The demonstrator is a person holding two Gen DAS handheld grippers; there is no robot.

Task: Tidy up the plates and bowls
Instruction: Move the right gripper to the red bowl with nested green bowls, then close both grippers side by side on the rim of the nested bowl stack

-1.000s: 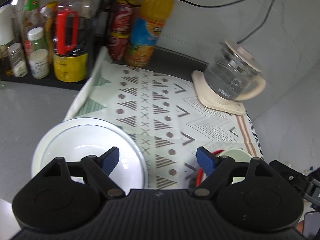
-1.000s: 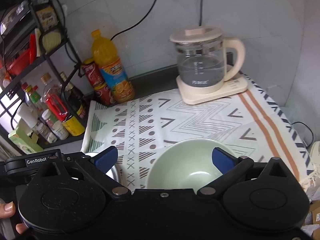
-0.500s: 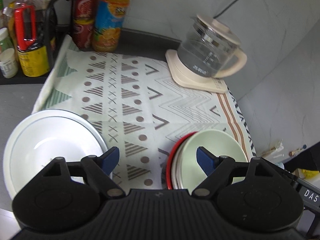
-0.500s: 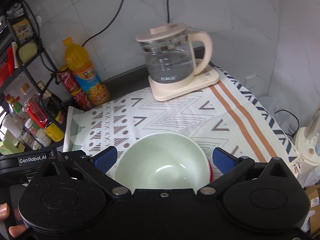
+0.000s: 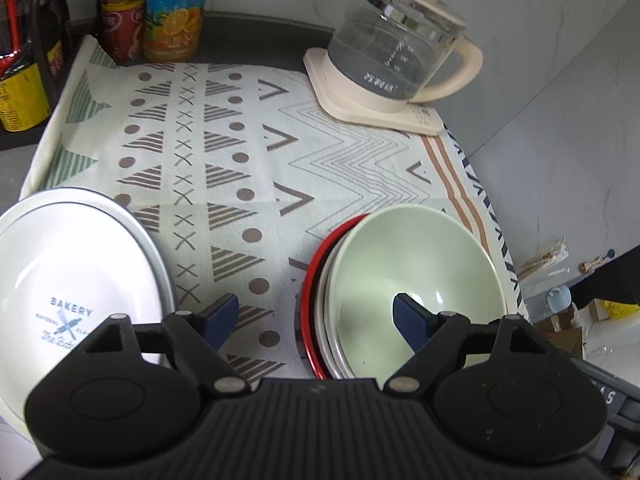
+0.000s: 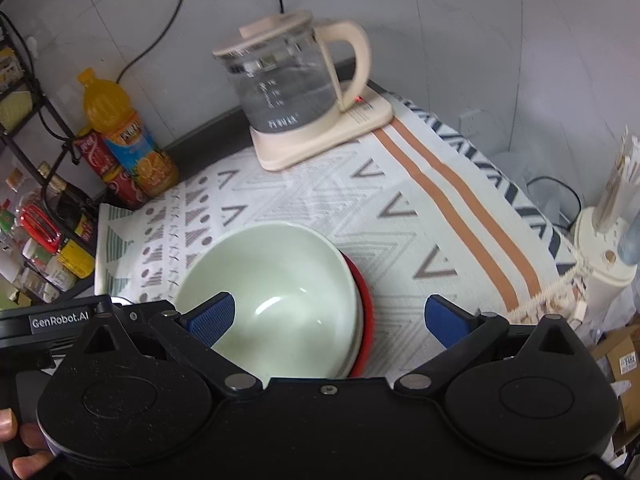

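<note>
1. White plate (image 5: pixel 68 280): it lies at the left edge of the patterned cloth (image 5: pixel 248 152), printed face up, apart from the stack. It appears to be the item not yet sorted.
2. Left gripper (image 5: pixel 308 316): jaws spread wide and empty, hovering above the cloth between the white plate and the stack. One fingertip overlaps the green bowl (image 5: pixel 412 276) in the left wrist view; contact cannot be confirmed.
3. Stack: the green bowl sits on a pale plate, which rests on a red plate (image 5: pixel 310 292), on the right half of the cloth.
4. Right gripper (image 6: pixel 328 318): jaws spread and empty, straddling the bowl's right rim without evident contact.
5. Recommended procedure, as a judgement: approach the white plate low at its near rim, close one finger under and one over the lip, and lift level.
6. Caution: the kettle (image 6: pixel 292 76) stands well behind; keep clear of it.
</note>
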